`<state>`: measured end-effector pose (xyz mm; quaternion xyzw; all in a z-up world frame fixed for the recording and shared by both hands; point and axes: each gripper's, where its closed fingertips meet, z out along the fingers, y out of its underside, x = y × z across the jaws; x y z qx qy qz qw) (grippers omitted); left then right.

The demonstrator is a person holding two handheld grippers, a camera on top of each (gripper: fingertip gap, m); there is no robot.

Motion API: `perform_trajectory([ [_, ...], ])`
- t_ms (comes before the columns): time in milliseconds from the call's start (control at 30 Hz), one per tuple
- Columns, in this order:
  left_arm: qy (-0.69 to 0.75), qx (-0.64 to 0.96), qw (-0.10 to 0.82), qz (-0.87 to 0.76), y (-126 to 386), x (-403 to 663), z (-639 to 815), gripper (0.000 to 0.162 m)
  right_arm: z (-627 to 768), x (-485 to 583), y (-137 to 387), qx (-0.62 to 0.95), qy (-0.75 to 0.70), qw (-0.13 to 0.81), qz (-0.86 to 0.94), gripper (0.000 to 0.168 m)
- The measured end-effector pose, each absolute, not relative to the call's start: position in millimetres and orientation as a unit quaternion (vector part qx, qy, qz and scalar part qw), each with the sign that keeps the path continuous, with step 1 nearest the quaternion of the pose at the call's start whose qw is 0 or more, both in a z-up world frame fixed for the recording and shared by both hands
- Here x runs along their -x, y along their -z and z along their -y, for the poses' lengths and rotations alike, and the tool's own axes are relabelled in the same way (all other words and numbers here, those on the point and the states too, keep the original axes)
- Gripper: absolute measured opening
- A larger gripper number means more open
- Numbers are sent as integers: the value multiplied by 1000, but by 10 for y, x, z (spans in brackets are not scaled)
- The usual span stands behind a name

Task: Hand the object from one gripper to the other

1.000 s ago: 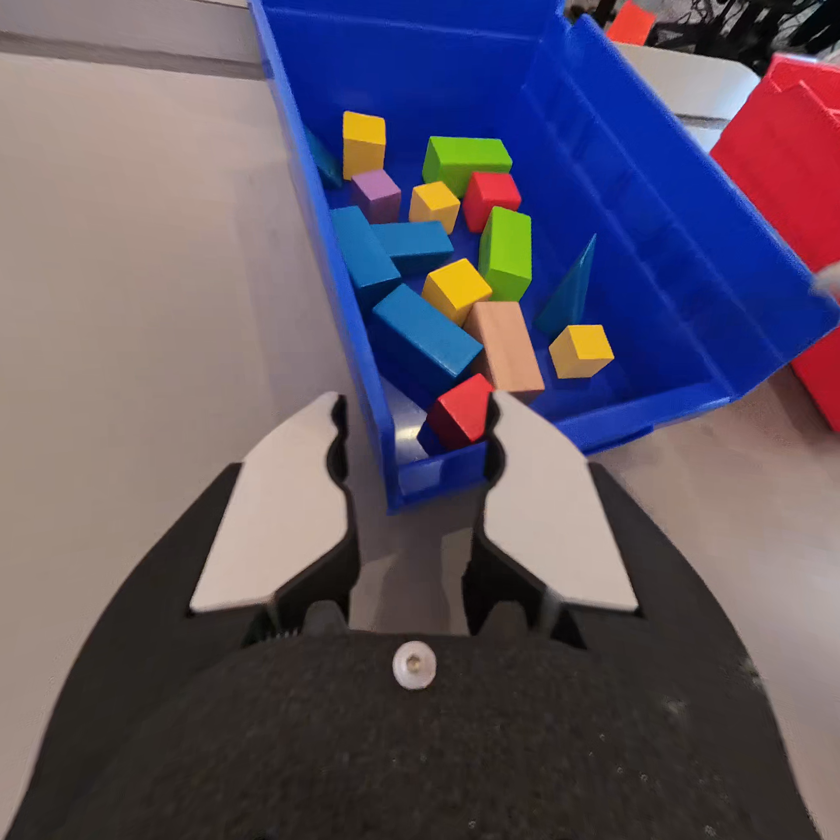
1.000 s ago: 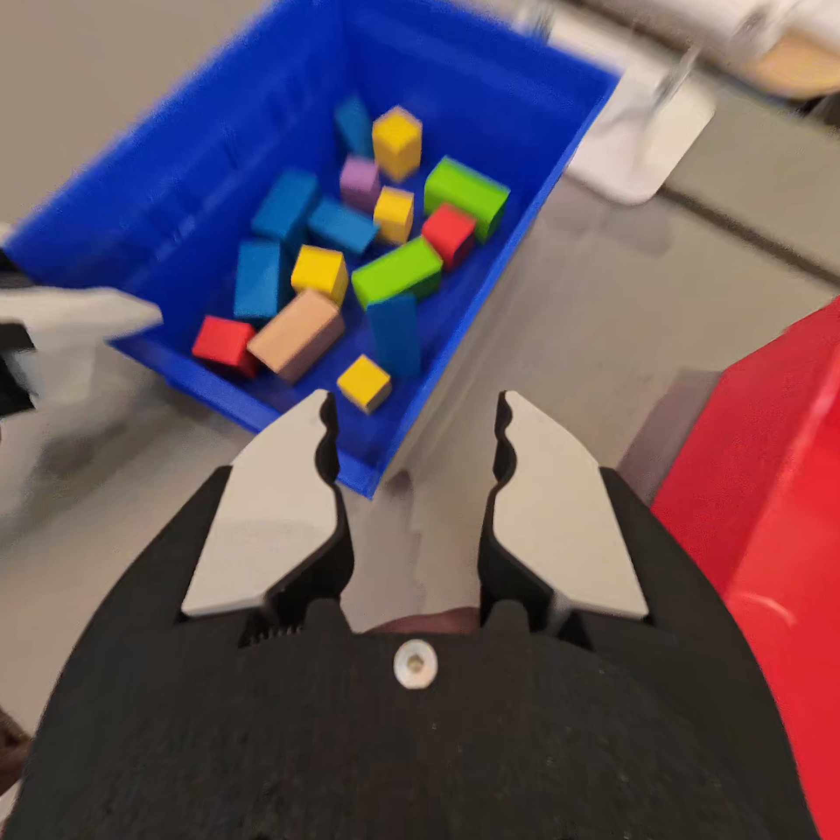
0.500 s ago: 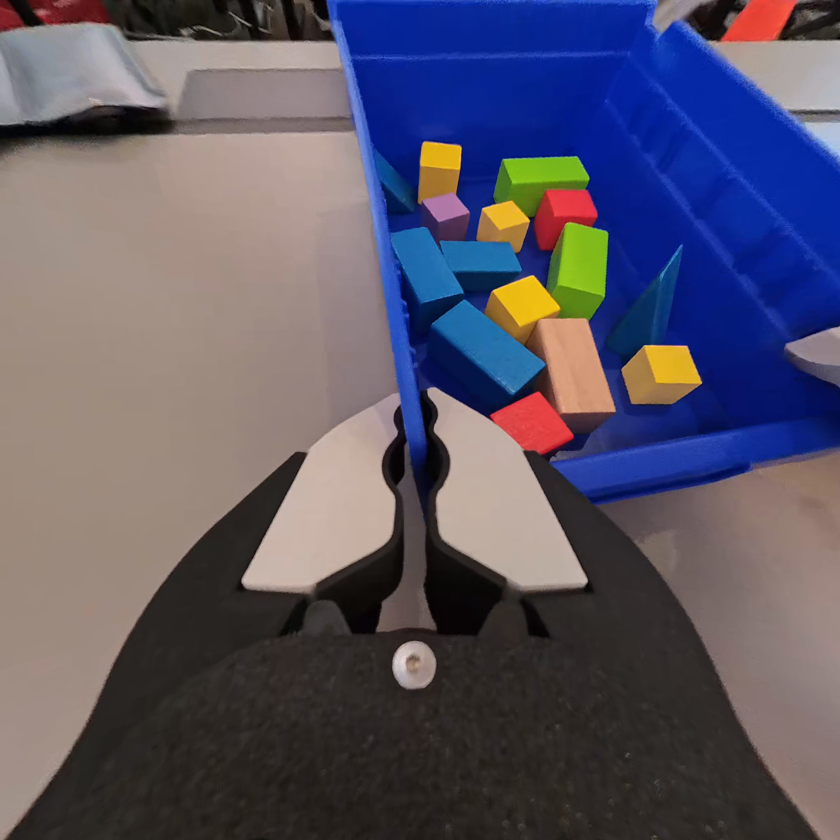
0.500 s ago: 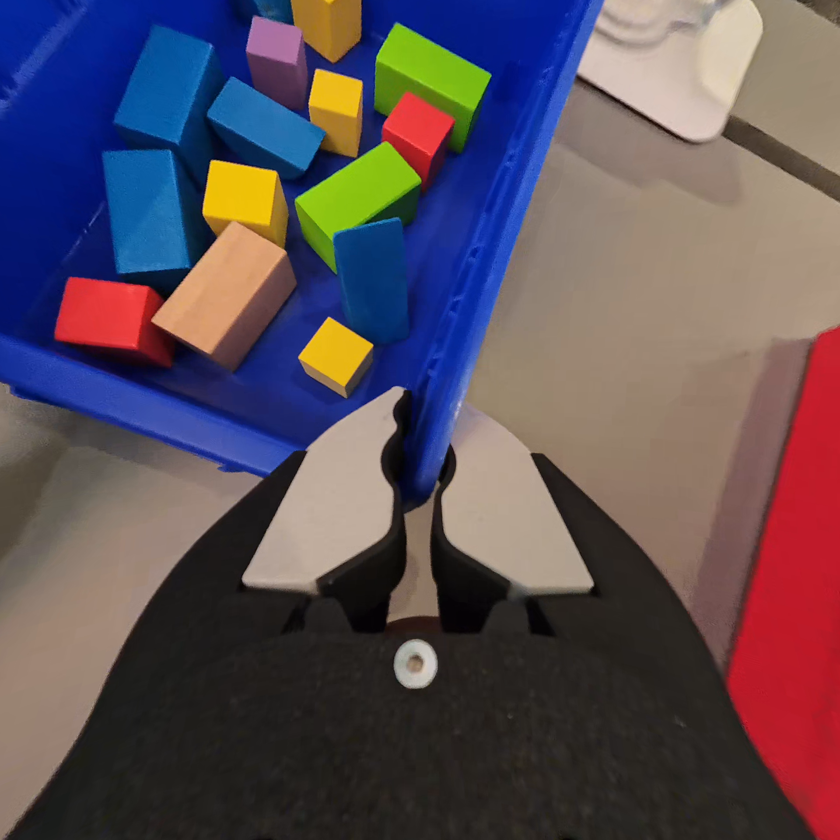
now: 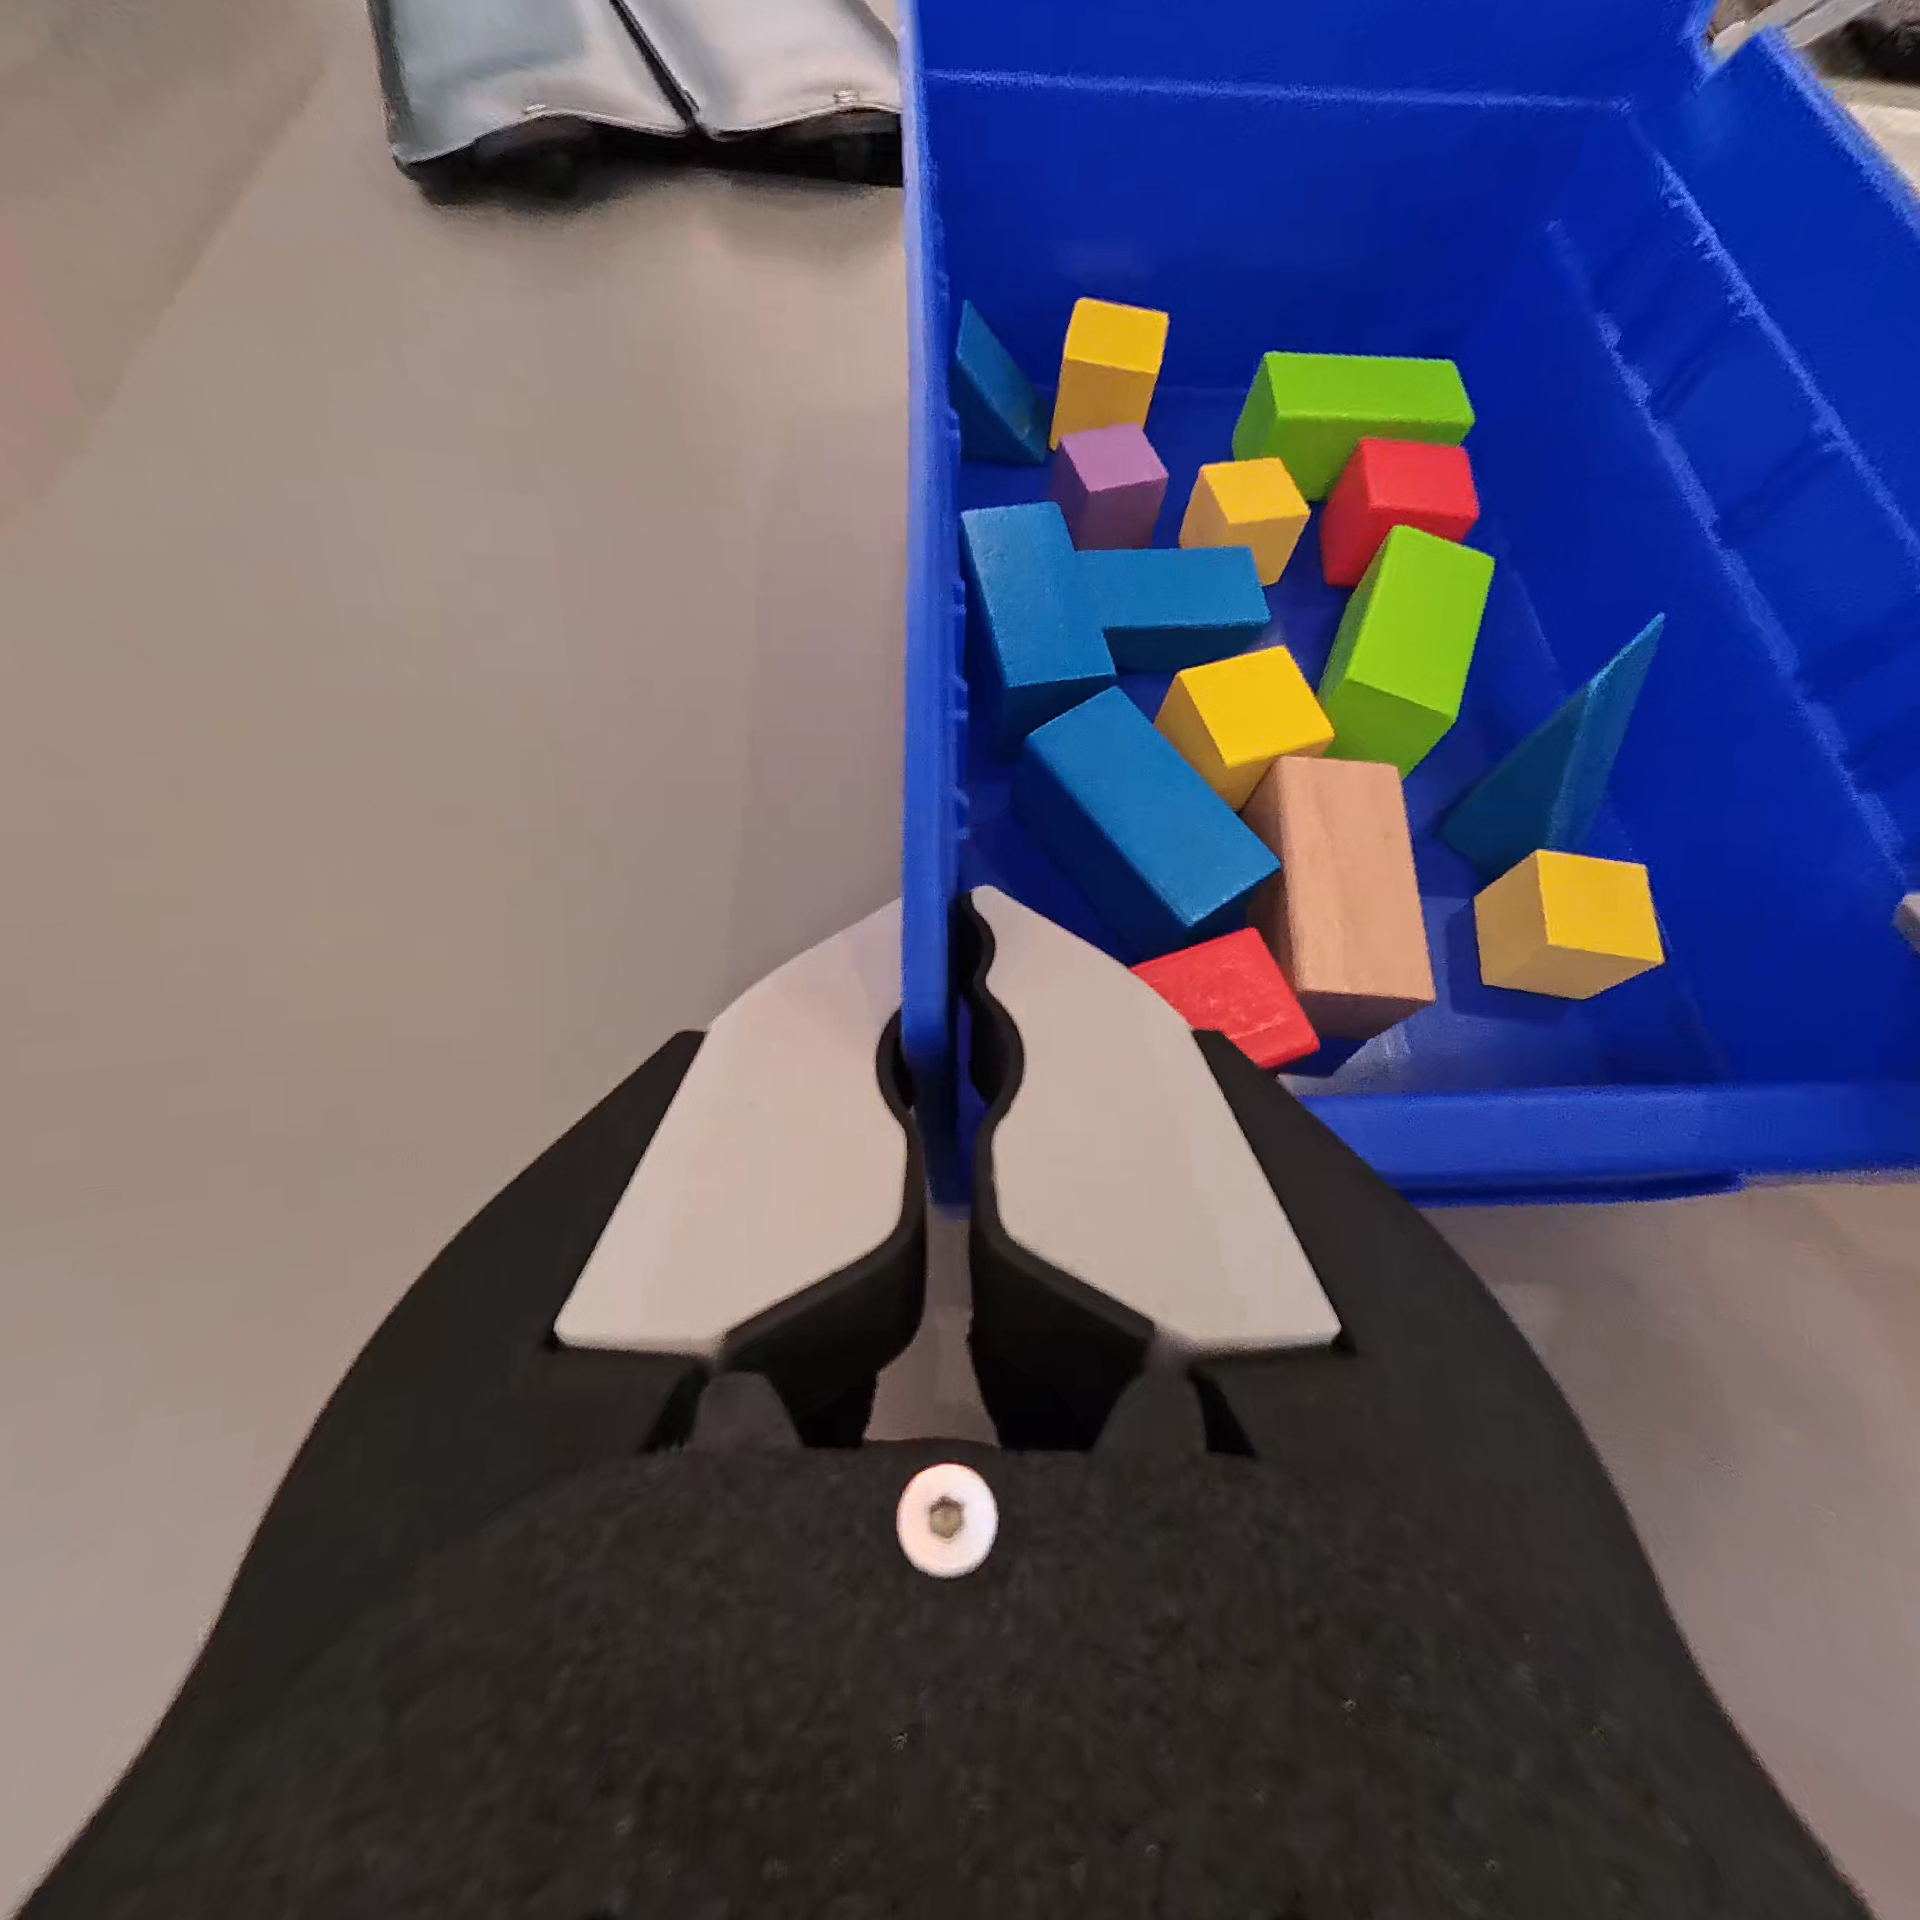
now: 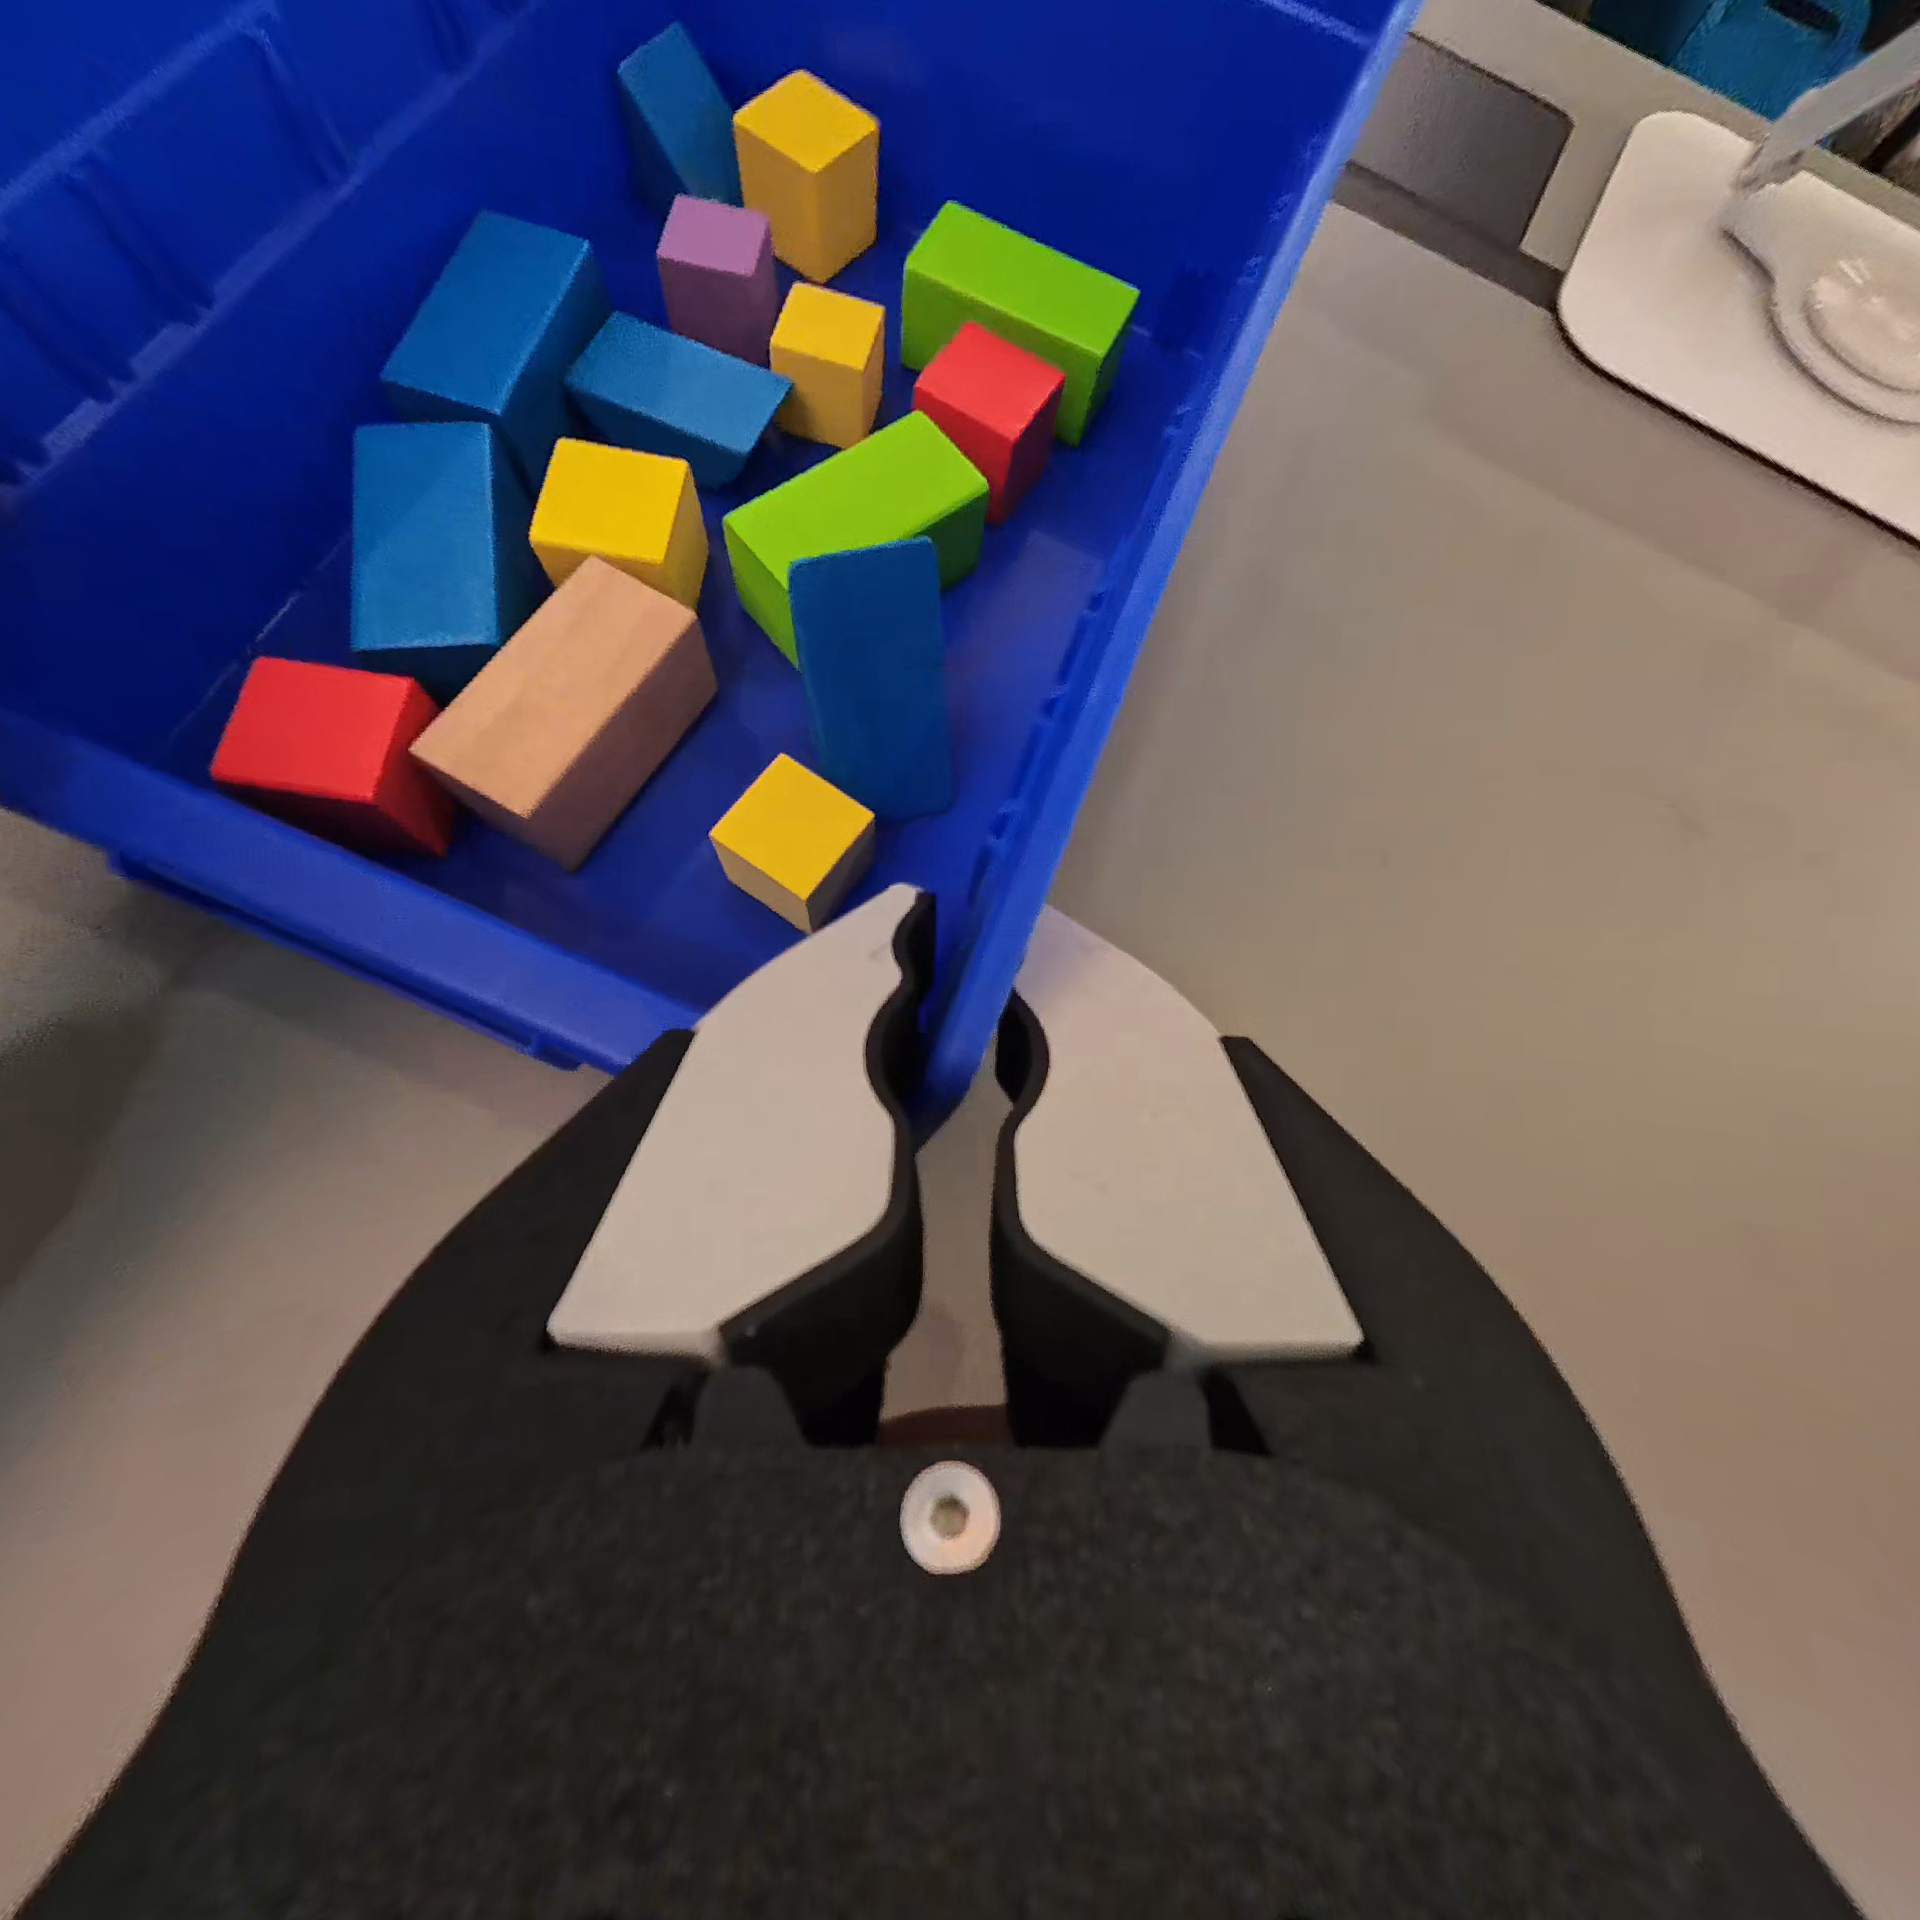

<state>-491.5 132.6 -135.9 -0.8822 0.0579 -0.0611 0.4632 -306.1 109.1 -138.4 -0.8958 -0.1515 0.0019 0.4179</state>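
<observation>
While both tools clamp opposite side walls of the blue bin [image 5: 1299,187], the left gripper [image 5: 935,935] and right gripper [image 6: 961,914] each pinch only thin plastic rim. Risk: an uneven lift could tilt the bin, shifting the loose blocks [image 6: 566,696] inside, or a wall could slip free. No legible writing or brand is visible.

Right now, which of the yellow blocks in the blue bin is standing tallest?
The tall yellow block at the far end, beside the purple block. It stands upright on end, while the other yellow blocks are low cubes.
</observation>
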Motion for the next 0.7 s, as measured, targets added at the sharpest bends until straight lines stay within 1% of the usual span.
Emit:
perform_trajectory([
  [133, 73, 878, 470, -54, 1359, 4974, -1343, 2, -1083, 3124, 1418, 893, -19, 425, 146, 10],
  [300, 104, 873, 473, -53, 1358, 4963, -1355, 4, -1051, 3134, 1417, 897, -37, 406, 171, 15],
  [333, 127, 870, 474, -45, 1345, 4952, -1350, 7, -1020, 3147, 1411, 897, -51, 397, 185, 18],
  [367, 156, 864, 477, -34, 1303, 4934, -1337, 22, -983, 3141, 1377, 896, -68, 394, 192, 21],
  [400, 186, 854, 486, -24, 1225, 4916, -1322, 35, -941, 3102, 1298, 891, -82, 402, 194, 21],
  [433, 220, 837, 501, -24, 1113, 4883, -1300, 37, -876, 3075, 1195, 881, -104, 413, 206, 23],
  [467, 250, 820, 515, -28, 999, 4869, -1273, 38, -788, 3038, 1097, 872, -127, 418, 220, 21],
  [500, 266, 808, 525, -29, 909, 4899, -1248, 41, -718, 2948, 1000, 865, -138, 427, 225, 25],
  [533, 270, 800, 535, -26, 835, 4959, -1224, 43, -673, 2804, 890, 857, -136, 444, 224, 24],
  [700, 238, 772, 589, -22, 524, 5095, -1029, 43, -443, 1588, 376, 808, -71, 548, 205, 28],
])
